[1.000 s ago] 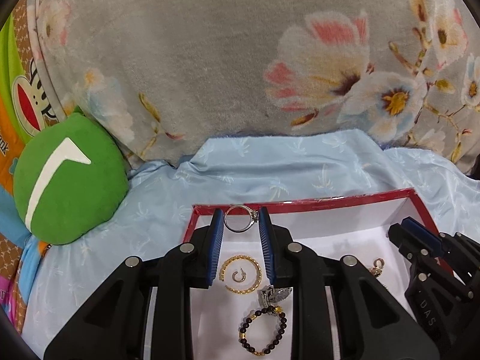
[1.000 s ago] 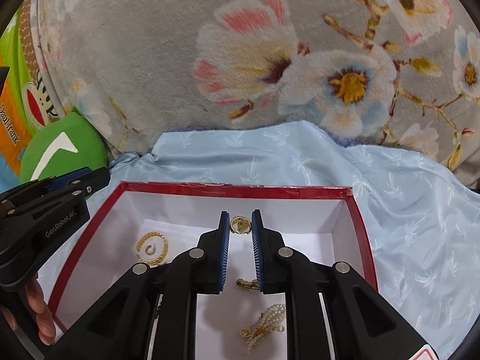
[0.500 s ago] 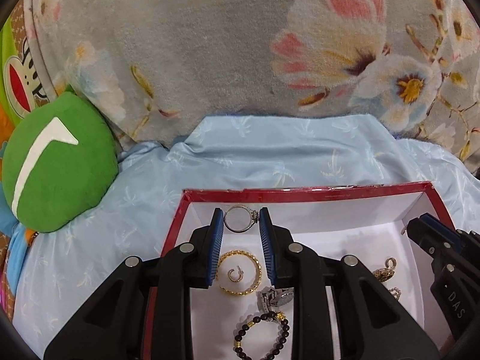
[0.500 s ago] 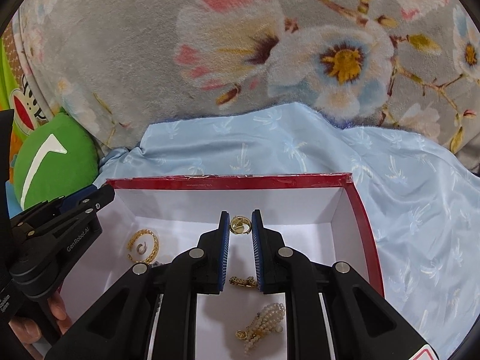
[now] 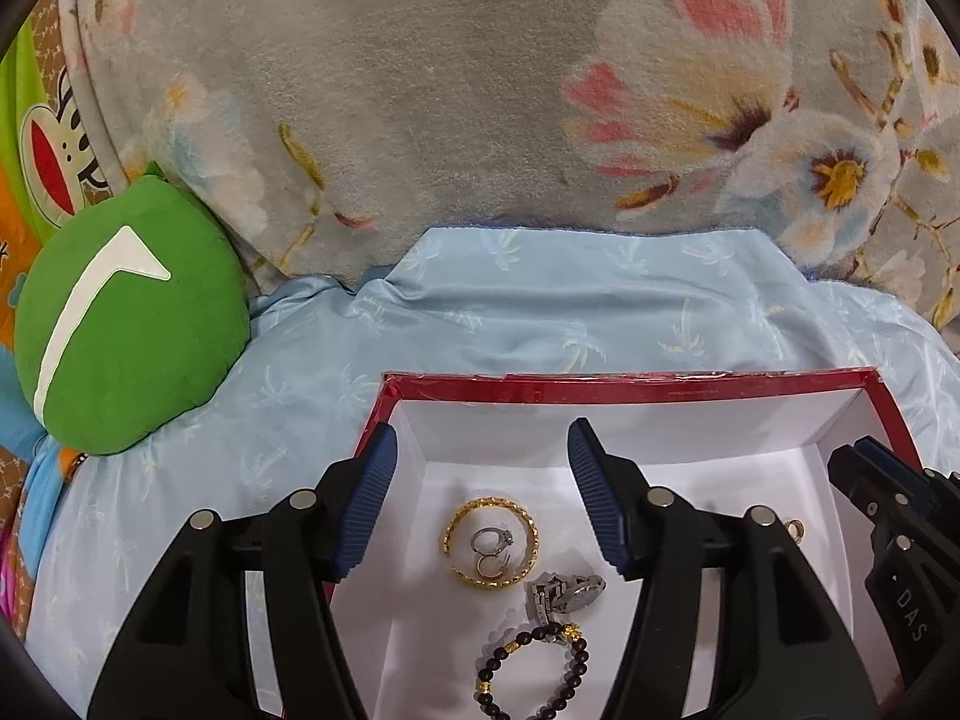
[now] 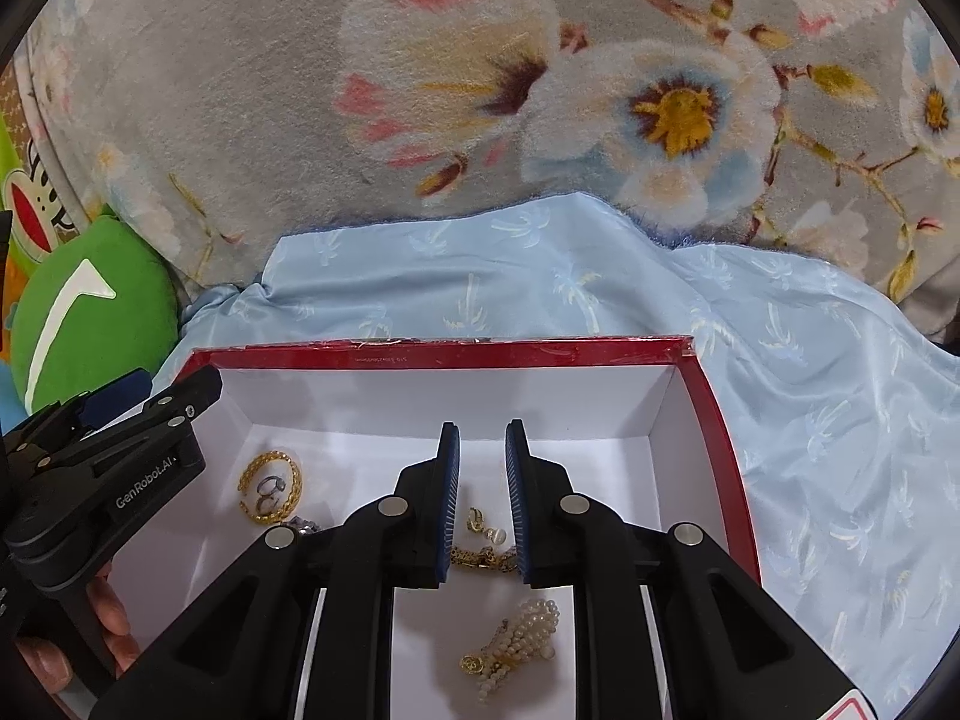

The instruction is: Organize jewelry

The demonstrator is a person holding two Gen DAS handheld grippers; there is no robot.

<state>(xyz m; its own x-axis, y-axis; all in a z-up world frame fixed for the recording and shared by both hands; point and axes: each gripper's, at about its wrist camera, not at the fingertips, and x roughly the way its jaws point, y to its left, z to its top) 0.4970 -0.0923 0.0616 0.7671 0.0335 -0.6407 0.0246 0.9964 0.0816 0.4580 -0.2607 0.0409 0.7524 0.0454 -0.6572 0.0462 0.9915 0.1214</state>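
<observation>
My left gripper (image 5: pixel 480 450) has its jaws spread wide with nothing between them, hanging over the red box (image 5: pixel 630 381). On the white floor below, the silver ring (image 5: pixel 493 539) lies inside the gold bangle (image 5: pixel 491 542), touching a smaller gold ring (image 5: pixel 491 566) at its 6 o'clock. At the bangle's 4 o'clock sits a silver clasp piece (image 5: pixel 567 588), and the dark bead bracelet (image 5: pixel 534 666) lies just below that.

My right gripper (image 6: pixel 482 441) has its jaws a narrow gap apart, holding nothing. Under them lie a small gold earring (image 6: pixel 480 523) and a gold chain (image 6: pixel 483 558); a pearl brooch (image 6: pixel 516 639) lies at 6 o'clock from those. The box rests on pale blue cloth (image 6: pixel 810 390).
</observation>
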